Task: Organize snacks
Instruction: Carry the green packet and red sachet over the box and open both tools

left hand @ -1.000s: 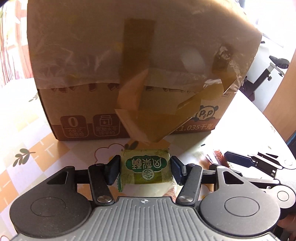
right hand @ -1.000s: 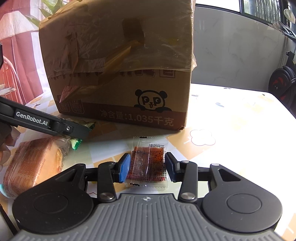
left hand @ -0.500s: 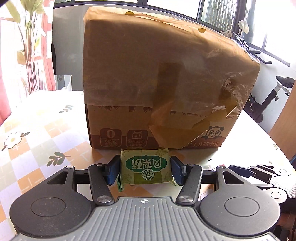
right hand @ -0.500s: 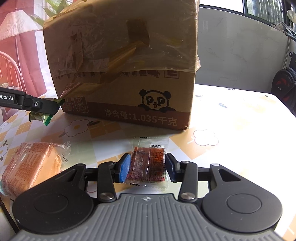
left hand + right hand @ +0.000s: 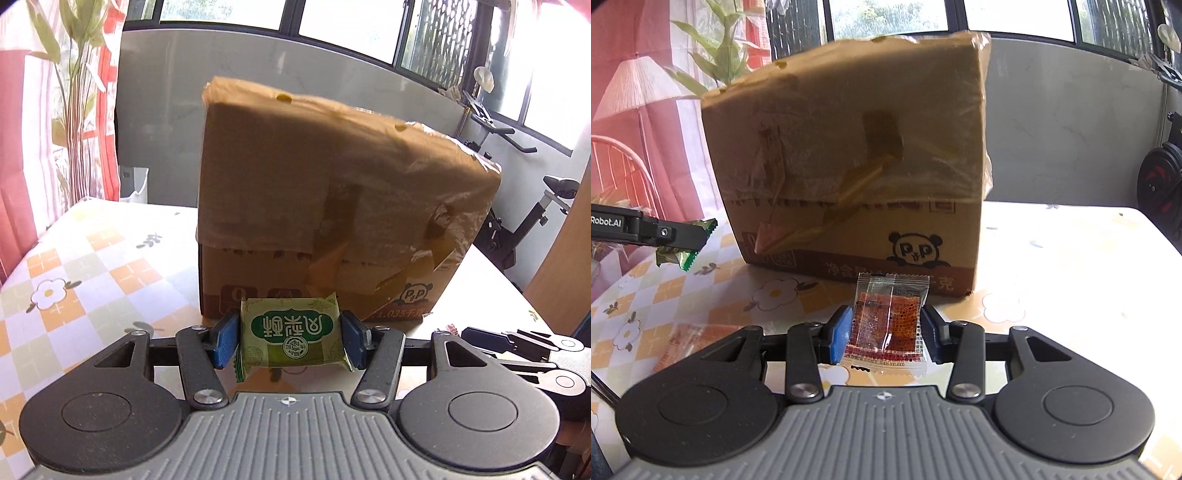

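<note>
A green snack packet [image 5: 291, 334] with white lettering sits clamped between the blue pads of my left gripper [image 5: 290, 338], lifted off the table. My right gripper [image 5: 884, 330] is shut on a clear packet with a red-brown snack [image 5: 888, 325] inside. Ahead of both stands a tall cardboard box [image 5: 332, 214] with a panda logo and loose tape; its top flap [image 5: 846, 122] hangs over the front. In the right wrist view the left gripper [image 5: 683, 236] shows at the left with the green packet [image 5: 679, 254] in it. The box's inside is hidden.
An orange wrapped snack [image 5: 690, 341] lies on the flowered tablecloth [image 5: 1052, 266] at the lower left, partly behind my right gripper. Exercise equipment [image 5: 532, 221] stands past the table's right edge. A curtain and plant [image 5: 74, 74] are at the left. The right gripper's tip [image 5: 491, 338] shows at the left wrist view's right.
Both grippers have risen and backed away from the box, so more of its top now shows. The left one rose more. Both packets stay held.
</note>
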The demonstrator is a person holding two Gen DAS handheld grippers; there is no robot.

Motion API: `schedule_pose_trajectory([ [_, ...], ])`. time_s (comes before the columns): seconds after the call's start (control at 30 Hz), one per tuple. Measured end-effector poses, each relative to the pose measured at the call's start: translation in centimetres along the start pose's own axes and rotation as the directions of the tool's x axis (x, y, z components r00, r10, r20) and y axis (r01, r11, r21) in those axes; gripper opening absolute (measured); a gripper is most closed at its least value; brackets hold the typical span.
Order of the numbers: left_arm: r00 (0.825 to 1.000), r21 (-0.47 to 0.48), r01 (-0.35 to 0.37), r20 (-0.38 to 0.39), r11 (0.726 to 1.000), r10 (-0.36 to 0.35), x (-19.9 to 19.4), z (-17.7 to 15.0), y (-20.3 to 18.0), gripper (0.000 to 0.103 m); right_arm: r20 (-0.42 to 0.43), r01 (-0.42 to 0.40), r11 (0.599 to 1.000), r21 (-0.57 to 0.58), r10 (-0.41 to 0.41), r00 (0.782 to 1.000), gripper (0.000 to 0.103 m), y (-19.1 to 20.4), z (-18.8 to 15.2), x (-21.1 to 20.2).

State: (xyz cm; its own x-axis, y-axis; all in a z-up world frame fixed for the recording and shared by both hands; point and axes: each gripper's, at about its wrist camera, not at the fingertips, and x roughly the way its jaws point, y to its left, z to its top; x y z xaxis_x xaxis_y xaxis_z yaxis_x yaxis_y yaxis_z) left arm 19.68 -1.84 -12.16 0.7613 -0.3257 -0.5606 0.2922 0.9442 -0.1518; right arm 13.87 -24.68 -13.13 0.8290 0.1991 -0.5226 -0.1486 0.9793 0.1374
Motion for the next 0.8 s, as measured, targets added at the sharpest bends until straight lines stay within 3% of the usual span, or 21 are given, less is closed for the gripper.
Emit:
schedule_pose_trajectory([
  [0.17,0.997,-0.005,-0.002,0.073,1.0,0.002,-2.1,2.4,0.4,0.06,0.12,-0.047,0.998,-0.05,0.052,0.991,0.043,1.9,3.1,-2.4],
  [0.43,0.982,0.024,0.027,0.188,0.999,-0.031,-4.0,7.3,-0.3,0.06,0.3,-0.062,0.992,-0.111,0.093,0.949,0.043,2.9,9.3,-5.0],
  [0.67,0.97,0.041,0.04,0.238,0.998,-0.049,-1.5,13.1,-1.8,0.061,0.288,0.008,0.986,-0.165,0.041,0.957,0.043,2.2,16.3,-1.4],
  [0.8,0.978,0.067,0.024,0.205,0.997,-0.038,1.3,15.2,-2.8,0.061,0.235,0.077,0.984,-0.161,-0.037,0.971,0.043,0.6,18.8,1.9],
])
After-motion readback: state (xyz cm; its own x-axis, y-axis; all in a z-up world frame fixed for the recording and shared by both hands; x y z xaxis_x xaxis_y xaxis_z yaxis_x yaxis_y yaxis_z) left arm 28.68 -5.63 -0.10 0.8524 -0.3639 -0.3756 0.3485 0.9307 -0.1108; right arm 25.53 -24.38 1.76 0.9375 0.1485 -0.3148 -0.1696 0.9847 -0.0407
